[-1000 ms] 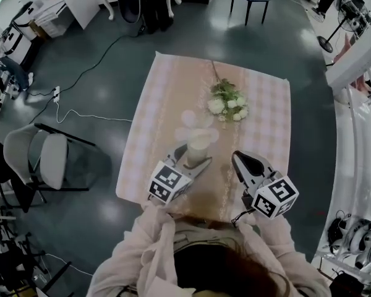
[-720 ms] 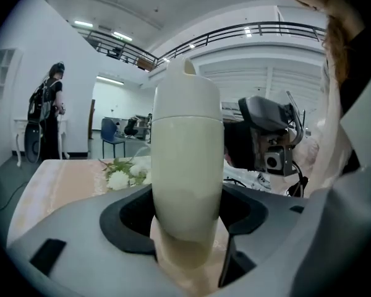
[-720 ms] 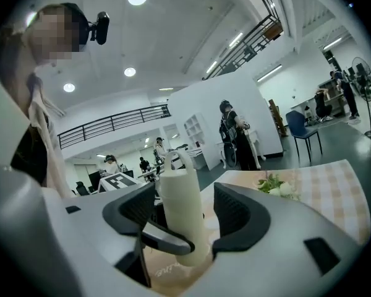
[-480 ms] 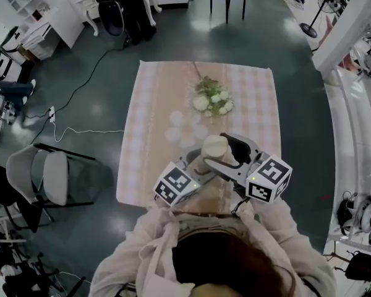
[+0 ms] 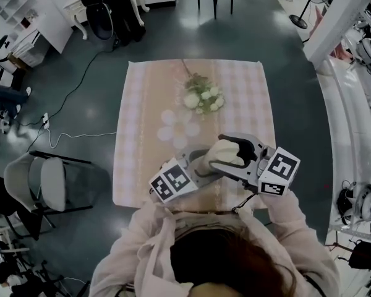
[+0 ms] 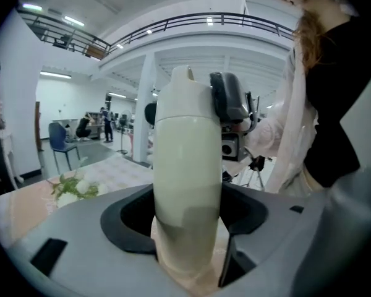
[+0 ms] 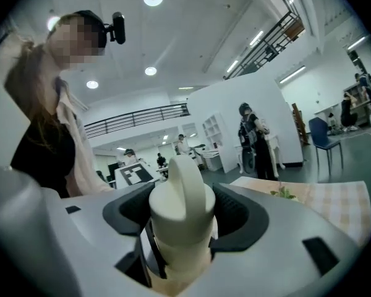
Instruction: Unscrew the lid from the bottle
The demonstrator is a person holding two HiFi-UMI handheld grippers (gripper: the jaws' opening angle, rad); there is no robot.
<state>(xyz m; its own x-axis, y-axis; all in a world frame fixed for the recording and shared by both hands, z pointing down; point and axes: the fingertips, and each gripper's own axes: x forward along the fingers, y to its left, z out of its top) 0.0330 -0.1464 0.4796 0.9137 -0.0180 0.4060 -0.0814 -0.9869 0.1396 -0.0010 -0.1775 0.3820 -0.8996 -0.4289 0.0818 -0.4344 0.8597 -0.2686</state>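
Left gripper (image 6: 188,224): clamped on bottle (image 6: 187,153) body
Right gripper (image 7: 180,224): jaws just closing onto lid (image 7: 178,193)
Risk: weak pinch may slip on lid; bottle may twist along

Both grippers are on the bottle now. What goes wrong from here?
1. The right gripper has just been closing its jaws with the lid between them. A light hold may slip on the smooth lid instead of turning it.
2. Only the left gripper grips the bottle, on its smooth body, so it may spin with the lid.
3. The bottle is held up off the table; a slip drops it.
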